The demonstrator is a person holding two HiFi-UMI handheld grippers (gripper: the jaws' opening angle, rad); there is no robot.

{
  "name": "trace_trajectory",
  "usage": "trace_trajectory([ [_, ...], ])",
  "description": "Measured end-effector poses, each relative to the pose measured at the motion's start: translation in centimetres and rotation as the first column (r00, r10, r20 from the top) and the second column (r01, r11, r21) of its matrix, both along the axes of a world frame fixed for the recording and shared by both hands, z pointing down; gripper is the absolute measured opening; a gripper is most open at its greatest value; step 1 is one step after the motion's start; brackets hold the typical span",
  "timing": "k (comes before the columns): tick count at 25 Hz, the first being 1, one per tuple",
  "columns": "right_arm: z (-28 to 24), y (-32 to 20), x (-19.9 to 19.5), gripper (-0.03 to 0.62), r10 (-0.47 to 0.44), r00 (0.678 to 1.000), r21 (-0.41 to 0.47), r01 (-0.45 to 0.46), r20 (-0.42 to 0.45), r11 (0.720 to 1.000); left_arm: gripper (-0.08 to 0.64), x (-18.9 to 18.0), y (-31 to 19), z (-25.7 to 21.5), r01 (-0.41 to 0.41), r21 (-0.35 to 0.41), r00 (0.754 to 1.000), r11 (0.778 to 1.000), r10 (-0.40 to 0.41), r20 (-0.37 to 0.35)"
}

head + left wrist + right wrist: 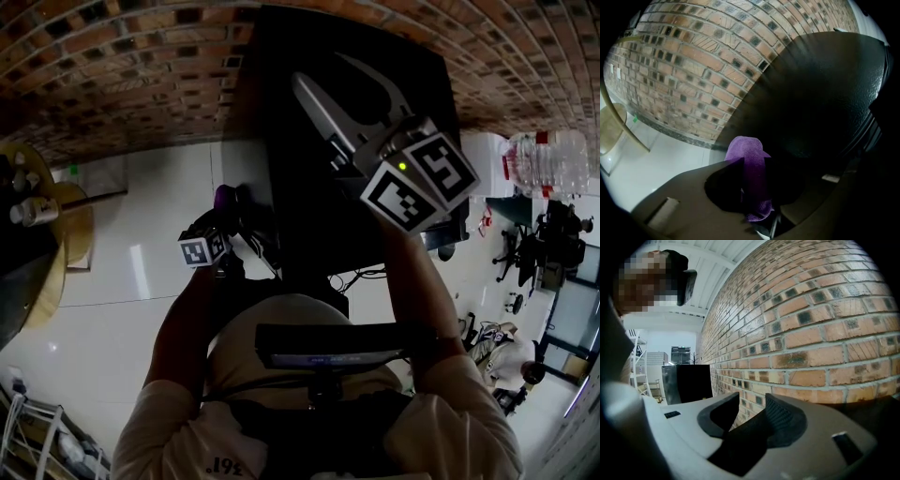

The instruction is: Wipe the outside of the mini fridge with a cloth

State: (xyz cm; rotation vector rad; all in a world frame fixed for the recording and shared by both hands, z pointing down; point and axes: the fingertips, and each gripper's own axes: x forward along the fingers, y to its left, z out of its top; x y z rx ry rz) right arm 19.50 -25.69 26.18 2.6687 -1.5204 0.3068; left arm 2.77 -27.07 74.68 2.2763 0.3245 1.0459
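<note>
The black mini fridge (347, 178) stands against the brick wall, seen from above in the head view. My left gripper (223, 214) is low at the fridge's left side, shut on a purple cloth (225, 197). In the left gripper view the cloth (745, 147) is bunched between the jaws of the left gripper (753, 164), right by the fridge's dark side panel (820, 93). My right gripper (323, 70) hovers over the fridge top, jaws apart and empty. In the right gripper view the right gripper (752, 404) points along the brick wall.
A brick wall (122, 75) runs behind the fridge, above a white tiled floor (141, 272). A round wooden table (42, 253) stands at the left. A large water bottle (548, 159) and office chairs (525, 253) are at the right. A black cabinet (689, 383) shows farther along the wall.
</note>
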Motion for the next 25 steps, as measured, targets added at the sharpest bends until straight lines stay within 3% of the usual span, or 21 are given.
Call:
trace_trajectory([
  [6,0.1,0.1,0.0,0.167,0.004,1.000,0.001,-0.004,-0.006,1.000,0.104,0.2,-2.3,-2.8,0.024,-0.032,0.998,0.999,-0.025,-0.060],
  [10,0.1,0.2,0.1,0.167,0.007,1.000,0.002,-0.007,-0.010,1.000,0.104,0.1,-5.7,-4.0,0.050,0.000,0.994,0.999,-0.050,-0.097],
  [25,0.3,0.1,0.2,0.167,0.011,1.000,0.007,-0.011,-0.011,1.000,0.106,2.3,-8.3,-19.8,0.119,-0.079,0.948,0.990,-0.137,-0.289],
])
